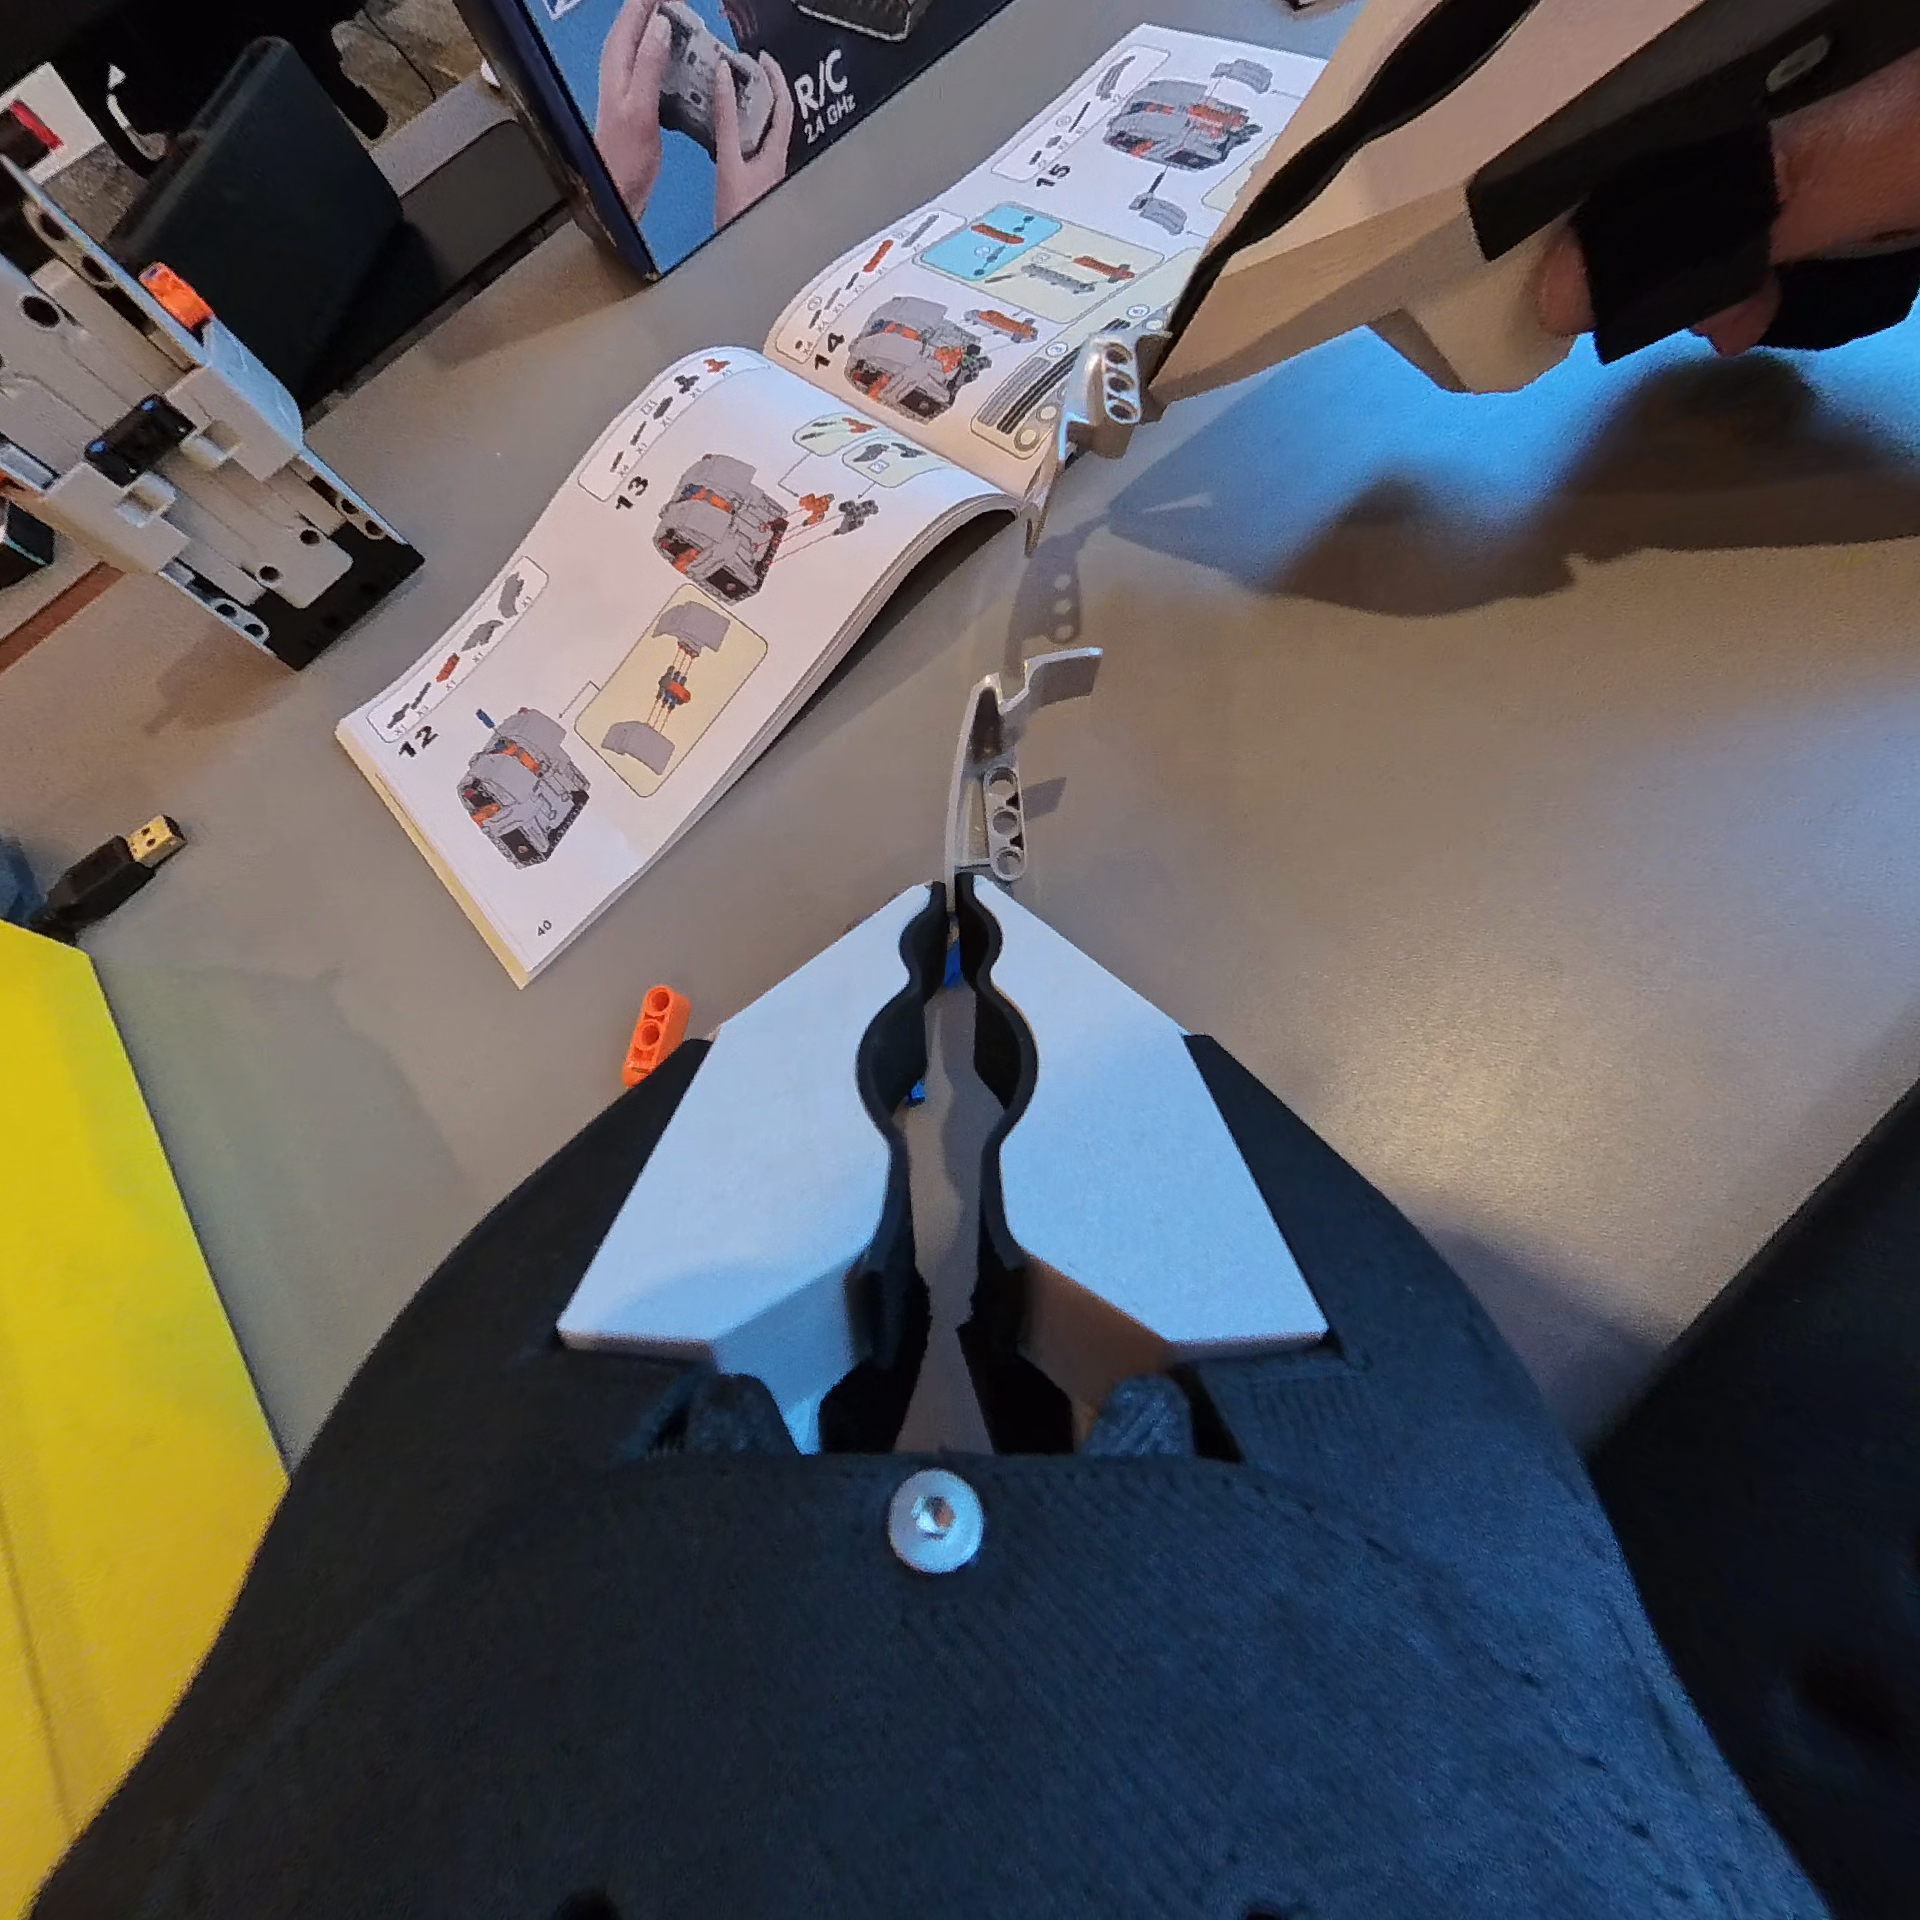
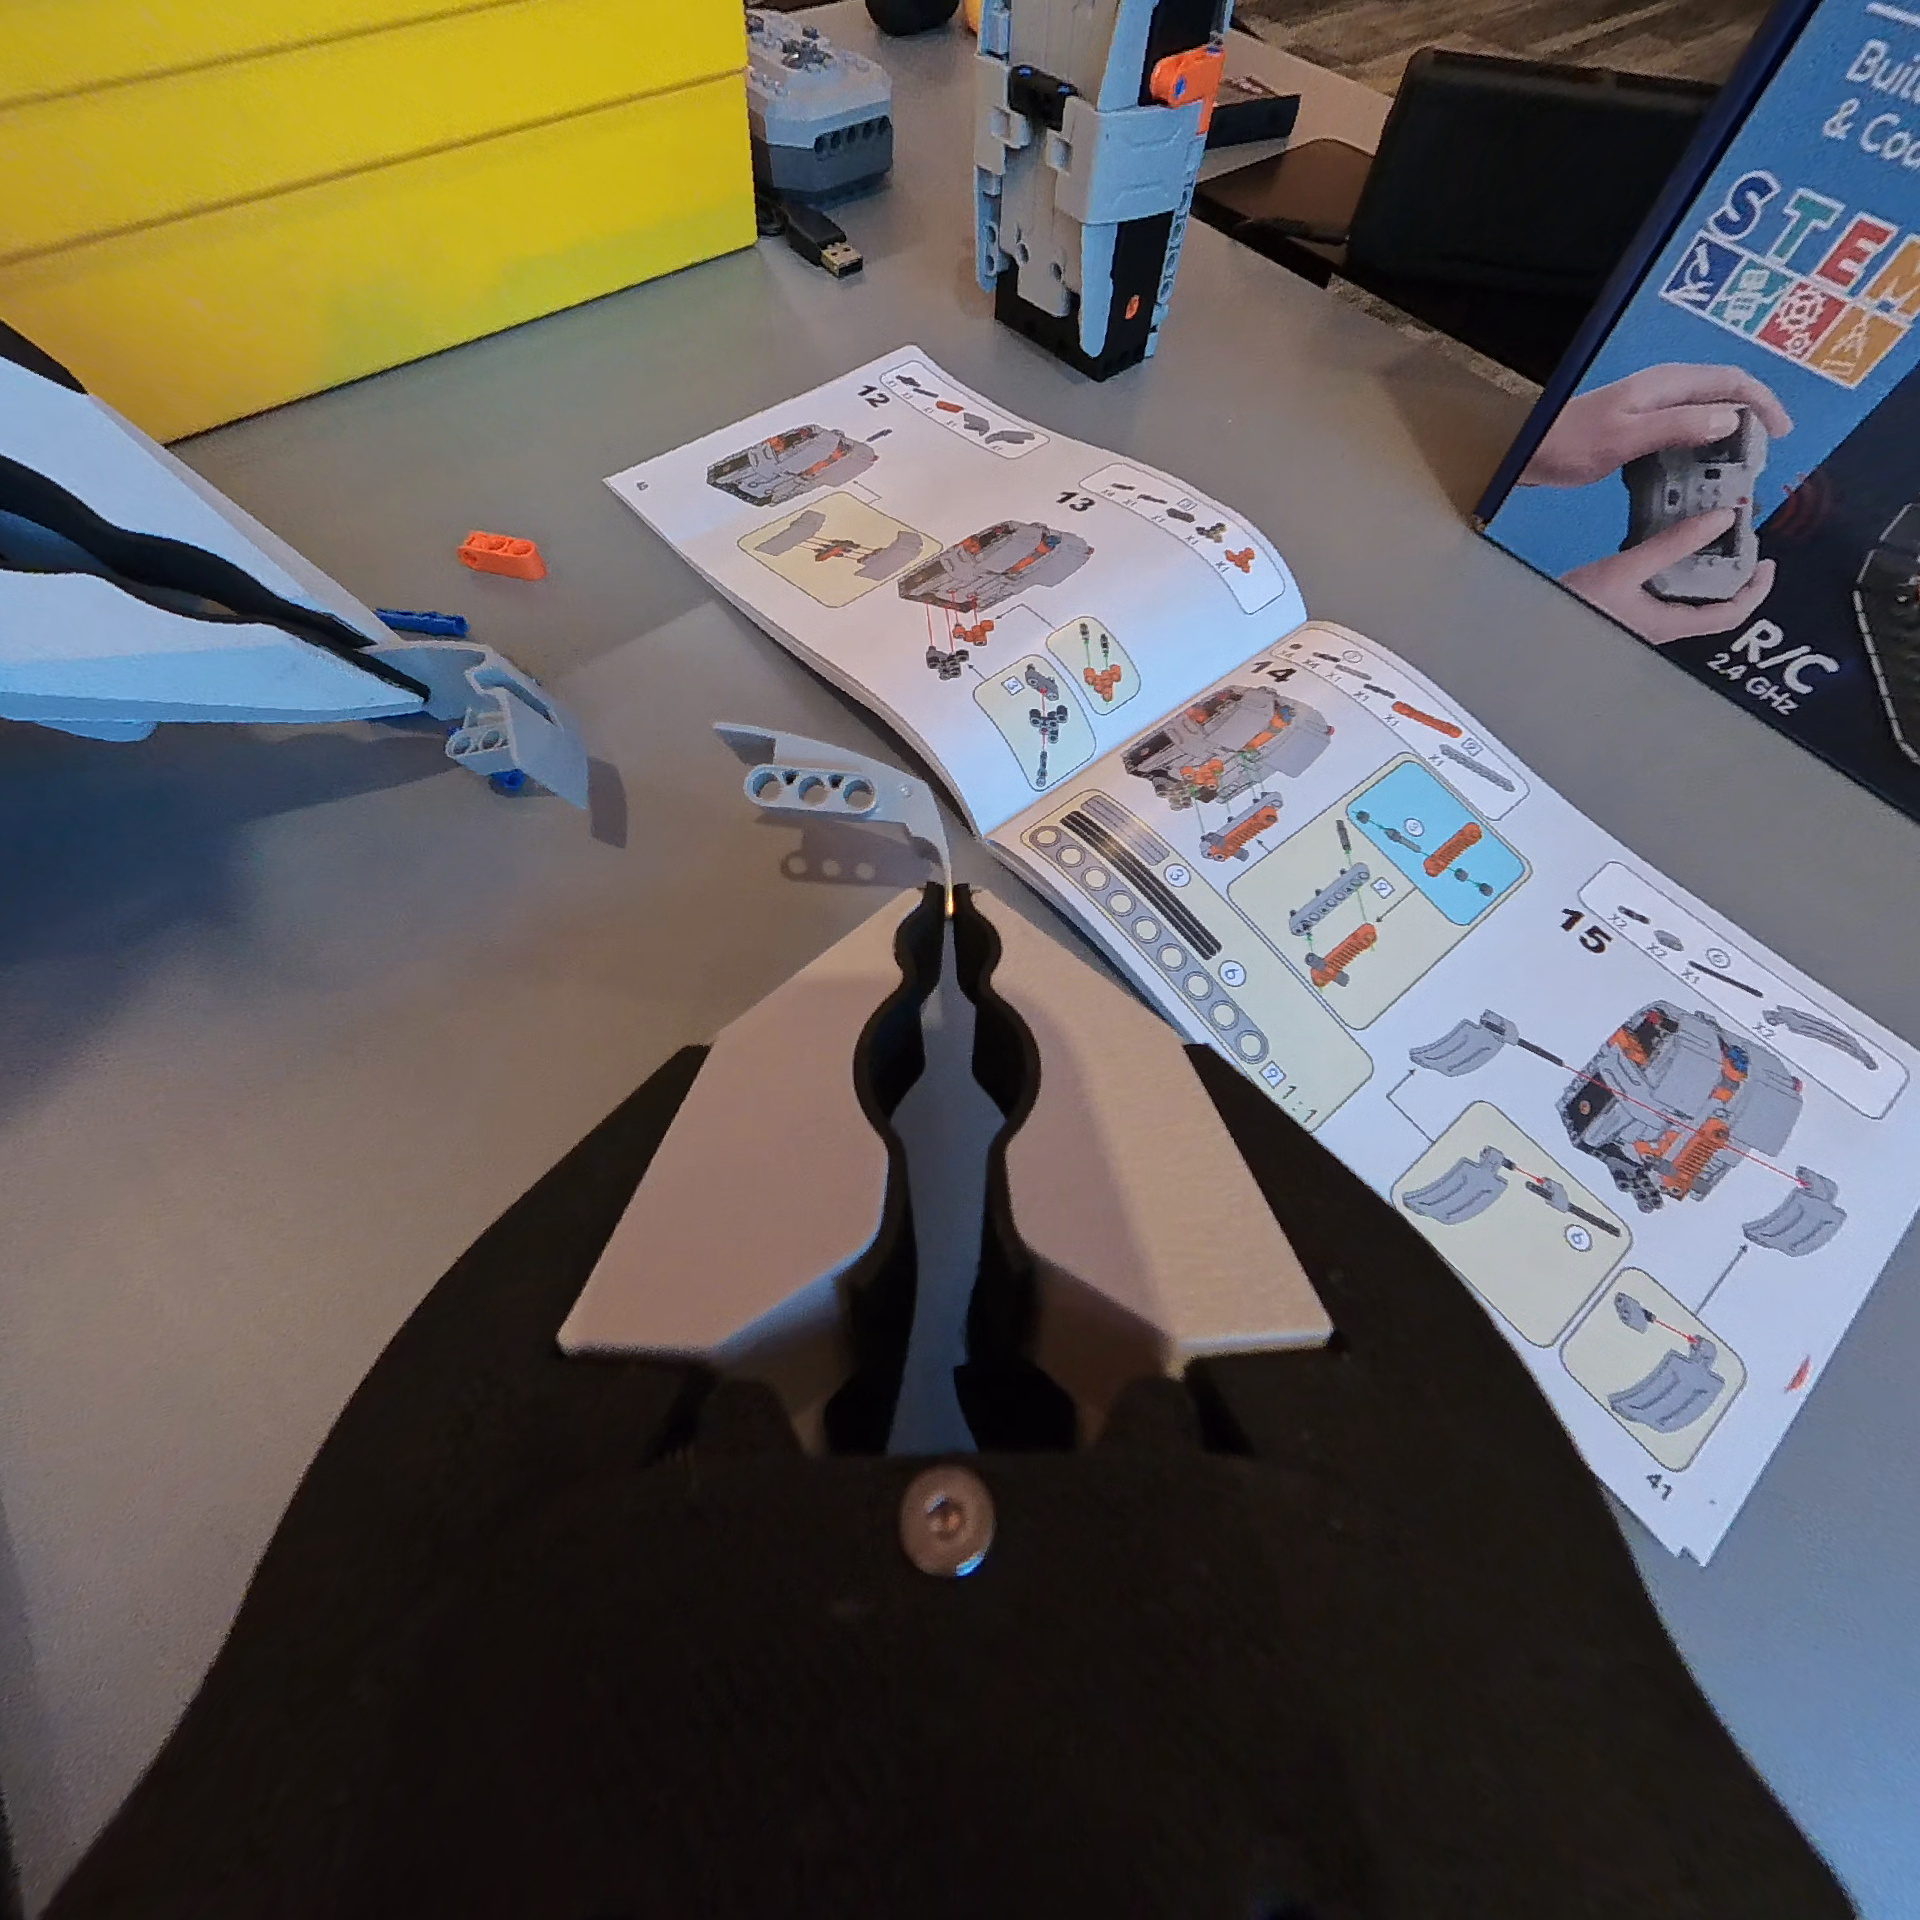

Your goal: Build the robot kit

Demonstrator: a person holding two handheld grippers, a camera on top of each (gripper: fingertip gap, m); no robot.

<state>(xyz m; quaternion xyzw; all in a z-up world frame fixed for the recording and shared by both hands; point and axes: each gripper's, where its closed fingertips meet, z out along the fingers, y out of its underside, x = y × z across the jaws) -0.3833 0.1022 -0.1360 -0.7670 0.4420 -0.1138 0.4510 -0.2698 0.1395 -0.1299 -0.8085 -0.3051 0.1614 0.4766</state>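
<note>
- left gripper (image 1: 954,891) pinches a grey curved panel (image 1: 1000,771) at its tips
- right gripper (image 2: 953,894) grips another grey panel (image 2: 831,787) beside the open booklet (image 2: 1351,831)

grippers: black printed shell, pale grey fingers (image 1: 748,1143), wavy black pads | silver hex screw (image 1: 934,1523) | black fingerless glove (image 1: 1683,239)

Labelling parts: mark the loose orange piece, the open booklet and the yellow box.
orange piece (image 2: 501,554), right wrist view, its top face.
booklet (image 2: 1091,665), right wrist view, the centre fold.
yellow box (image 2: 364,208), right wrist view, its side wall.
</note>
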